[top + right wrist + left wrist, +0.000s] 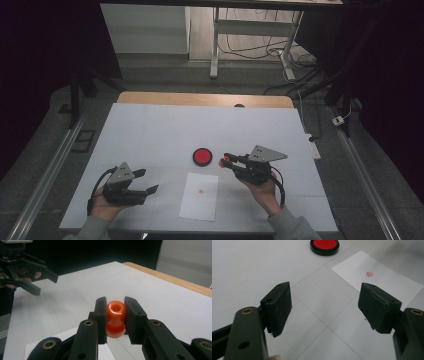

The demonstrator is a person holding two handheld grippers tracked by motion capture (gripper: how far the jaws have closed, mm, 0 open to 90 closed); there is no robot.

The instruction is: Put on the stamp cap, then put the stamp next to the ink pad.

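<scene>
The glossy orange stamp [115,318], waisted with a hole in its top, is pinched above the desk [150,135] by the right hand-held gripper [115,320], beside the ink pad [202,156]; the left hand-held gripper [324,307] is spread, its view showing the paper's [382,282] red mark [369,274].

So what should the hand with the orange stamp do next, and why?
Probably lower the orange stamp and let go of it beside the red ink pad. The paper already carries a red mark, the right gripper holds the stamp off the paper, and the left gripper waits open.
</scene>
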